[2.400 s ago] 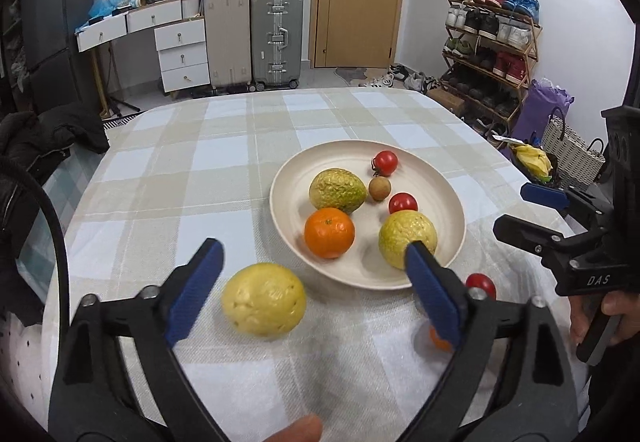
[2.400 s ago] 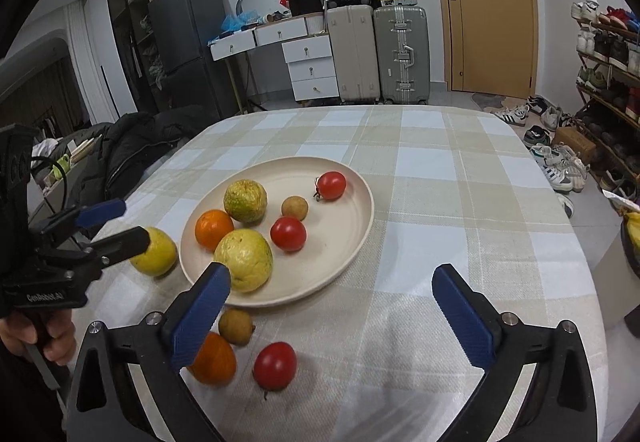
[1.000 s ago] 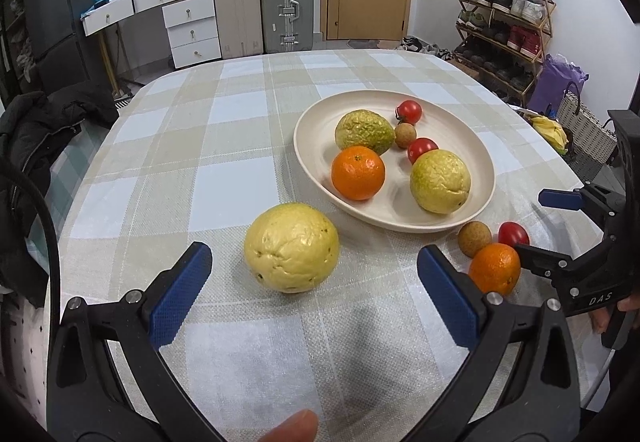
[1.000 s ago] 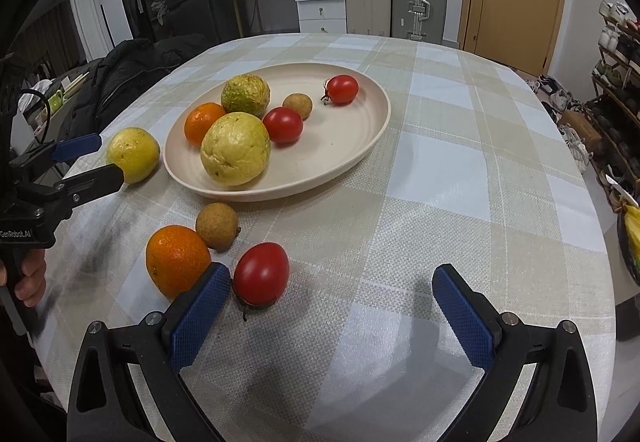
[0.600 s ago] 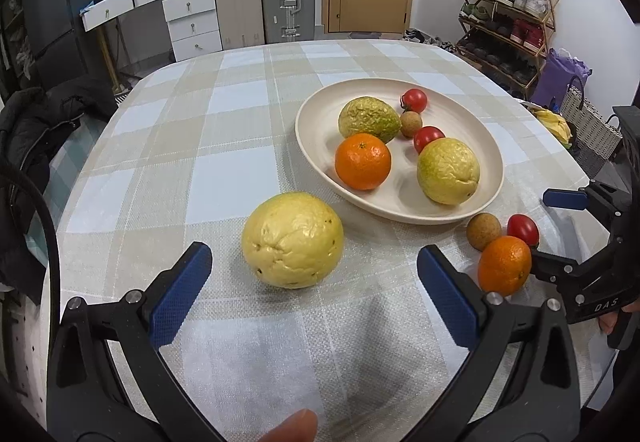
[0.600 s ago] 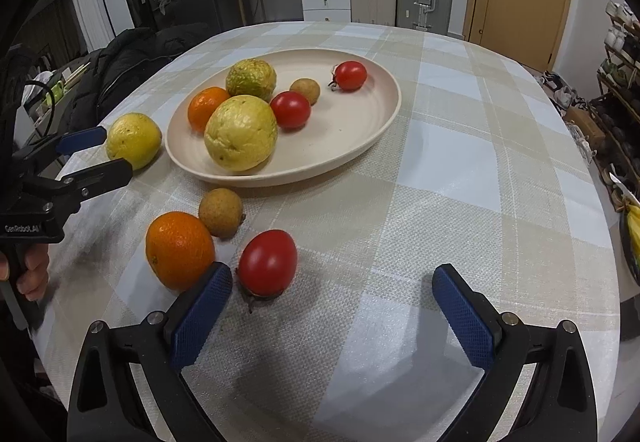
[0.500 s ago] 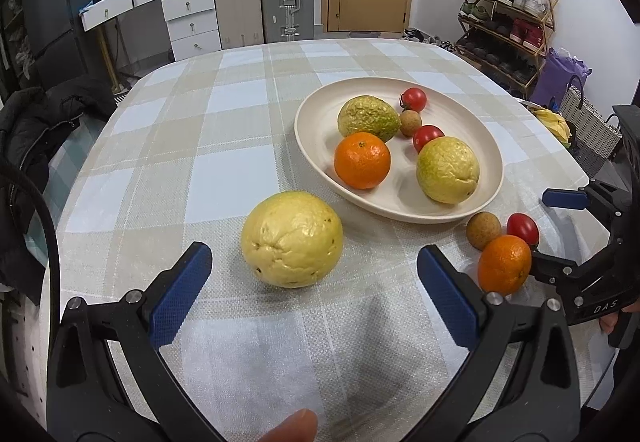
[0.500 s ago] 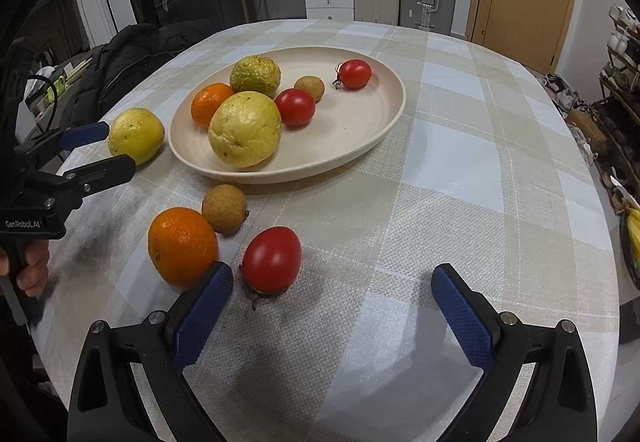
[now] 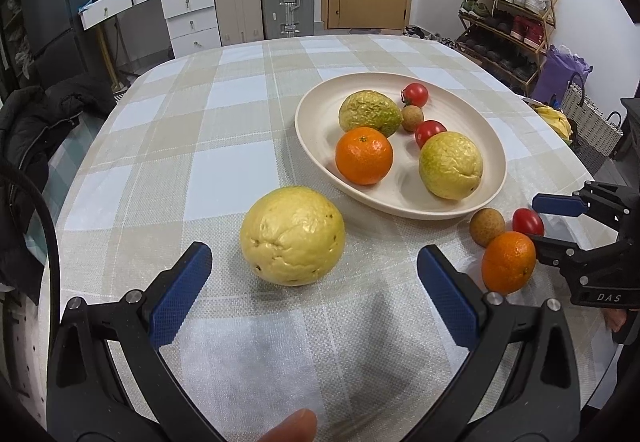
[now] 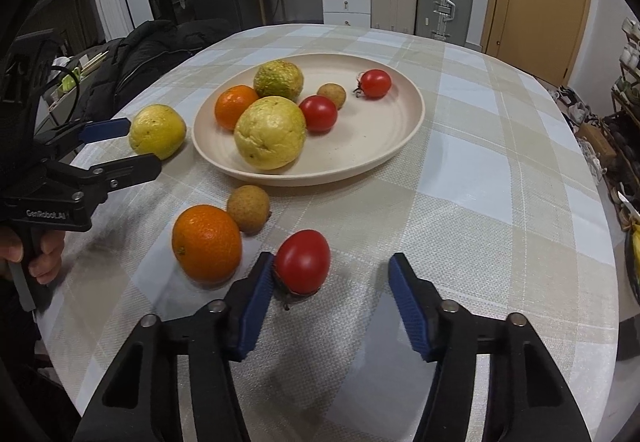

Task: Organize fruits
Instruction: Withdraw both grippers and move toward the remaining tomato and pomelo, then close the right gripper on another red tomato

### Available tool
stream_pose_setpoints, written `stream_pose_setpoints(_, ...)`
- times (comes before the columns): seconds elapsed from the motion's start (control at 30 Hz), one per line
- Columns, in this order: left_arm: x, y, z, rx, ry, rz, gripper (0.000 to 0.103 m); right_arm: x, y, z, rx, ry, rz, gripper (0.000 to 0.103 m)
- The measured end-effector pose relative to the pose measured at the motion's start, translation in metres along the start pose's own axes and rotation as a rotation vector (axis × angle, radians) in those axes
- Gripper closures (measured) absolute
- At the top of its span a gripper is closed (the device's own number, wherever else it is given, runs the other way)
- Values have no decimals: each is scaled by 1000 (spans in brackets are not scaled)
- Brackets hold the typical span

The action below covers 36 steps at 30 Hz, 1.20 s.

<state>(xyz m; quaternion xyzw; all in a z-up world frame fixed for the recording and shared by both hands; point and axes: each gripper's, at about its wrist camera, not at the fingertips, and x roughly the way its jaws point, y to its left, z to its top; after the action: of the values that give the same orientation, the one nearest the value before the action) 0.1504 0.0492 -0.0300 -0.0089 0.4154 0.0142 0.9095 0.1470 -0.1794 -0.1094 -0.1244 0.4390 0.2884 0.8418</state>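
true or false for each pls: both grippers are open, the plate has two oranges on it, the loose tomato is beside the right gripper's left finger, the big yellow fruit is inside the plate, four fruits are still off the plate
1. Both grippers are open. True: the left gripper and the right gripper each show a wide gap and hold nothing.
2. The plate has two oranges on it. False: only one orange is on it; the other orange lies on the tablecloth.
3. The loose tomato is beside the right gripper's left finger. True.
4. The big yellow fruit near the left gripper is inside the plate. False: it sits on the tablecloth, apart from the rim.
5. Four fruits are off the plate. True: yellow fruit, orange, tomato and a small brown fruit.
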Motion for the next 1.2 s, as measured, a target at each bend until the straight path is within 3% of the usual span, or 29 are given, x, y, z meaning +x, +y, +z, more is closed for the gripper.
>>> stream_pose_setpoints(0.27,1,1,0,-3,3,4,1,-2,5,-1,-7,-10,67,75)
stream_pose_setpoints(0.87,18,24,7,-96,26,10,1,-10,0,1,19,-52,54,75)
stream_pose_setpoints(0.97,17,20,6,-74,15,10,10,-12,-1,1,22,-57,51,75)
stream_pose_setpoints(1.1,18,16,6,-52,27,-14,39,-13,-1,1,23,-60,49,75)
stream_pose_setpoints(1.17,19,15,4,-47,29,-11,51,-13,-1,0,22,-61,50,75)
stream_pose_setpoints(1.2,19,15,4,-42,28,-12,51,-13,-1,0,22,-62,48,75)
